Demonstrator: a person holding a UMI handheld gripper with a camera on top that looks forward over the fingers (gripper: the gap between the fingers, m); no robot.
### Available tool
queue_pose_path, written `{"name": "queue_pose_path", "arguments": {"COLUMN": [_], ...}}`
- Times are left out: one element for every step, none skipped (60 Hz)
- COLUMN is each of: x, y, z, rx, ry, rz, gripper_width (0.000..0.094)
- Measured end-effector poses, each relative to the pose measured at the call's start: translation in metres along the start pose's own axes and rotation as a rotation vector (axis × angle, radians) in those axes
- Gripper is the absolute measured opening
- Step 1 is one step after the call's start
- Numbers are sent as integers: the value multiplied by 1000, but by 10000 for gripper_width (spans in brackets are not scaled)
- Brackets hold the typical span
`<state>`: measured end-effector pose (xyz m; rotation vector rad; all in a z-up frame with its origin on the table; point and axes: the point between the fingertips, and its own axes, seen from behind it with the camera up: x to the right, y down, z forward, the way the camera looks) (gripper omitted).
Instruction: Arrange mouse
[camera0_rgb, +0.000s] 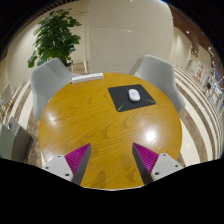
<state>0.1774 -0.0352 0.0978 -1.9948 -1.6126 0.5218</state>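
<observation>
With your gripper (112, 158) open and empty, steer toward 12 o'clock, straddling the mouse (134, 96) squarely on its mat (145, 101).

Tongs-mounted camera looks down across round table (100, 125).

The gripper (113, 158) is held up in the air, tilted downward, its two fingers spread wide apart with nothing between them. Each finger (68, 163) carries a magenta pad (78, 155) on its inner face.
</observation>
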Motion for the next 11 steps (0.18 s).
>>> {"name": "queue_pose_path", "arguments": {"x": [-1, -1, -1, 0, 4, 5, 7, 8, 9, 10, 11], "y": [3, 6, 8, 10, 9, 10, 8, 9, 9, 9, 9], "z": [-2, -4, -6, -8, -7, -9, -9, -11, -12, -14, -15], "rx": [-1, -2, -3, -3, -3, 1, 5, 7, 8, 8, 9], "ry": [3, 7, 10, 15, 18, 25, 31, 37, 42, 47, 51], "rz": [0, 1, 0, -4, -9, -14, -22, -28, -33, -37, -40], "gripper_width": [852, 853, 852, 854, 854, 855, 858, 859, 855, 853, 854]}}
